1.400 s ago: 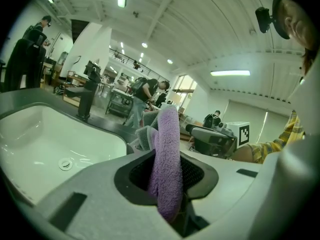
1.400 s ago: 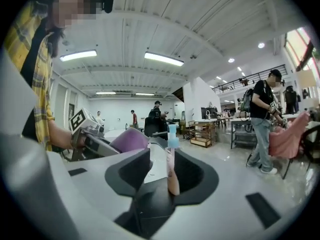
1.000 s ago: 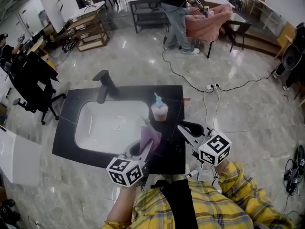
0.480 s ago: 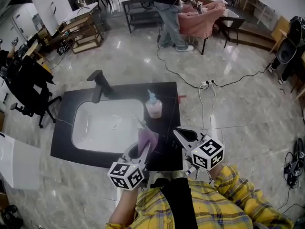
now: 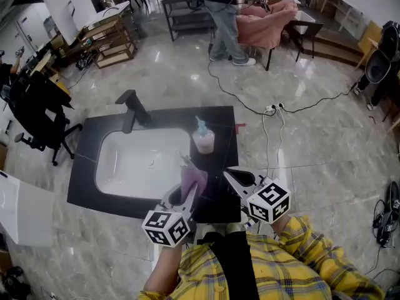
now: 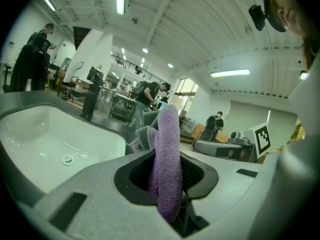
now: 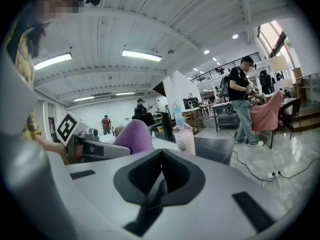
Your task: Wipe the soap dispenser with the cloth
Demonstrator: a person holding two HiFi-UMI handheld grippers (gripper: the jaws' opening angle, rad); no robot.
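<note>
A pink soap dispenser (image 5: 204, 139) with a blue pump stands on the black counter (image 5: 226, 161) just right of the white sink basin (image 5: 144, 161); it also shows ahead in the right gripper view (image 7: 182, 136). A purple cloth (image 5: 192, 182) is pinched upright in my left gripper (image 5: 187, 195), whose jaws are shut on it near the basin's front right corner; in the left gripper view the cloth (image 6: 166, 164) fills the jaw gap. My right gripper (image 5: 235, 177) hovers over the counter's right front, jaws shut and empty (image 7: 159, 184).
A black faucet (image 5: 132, 110) rises at the basin's back left. Cables and a power strip (image 5: 272, 110) lie on the floor to the right. A black office chair (image 5: 37, 111) stands left, and a person (image 5: 225, 17) works at a table far behind.
My right gripper has closed its jaws and shifted slightly left and down toward the counter. The left gripper and cloth have stayed in place.
</note>
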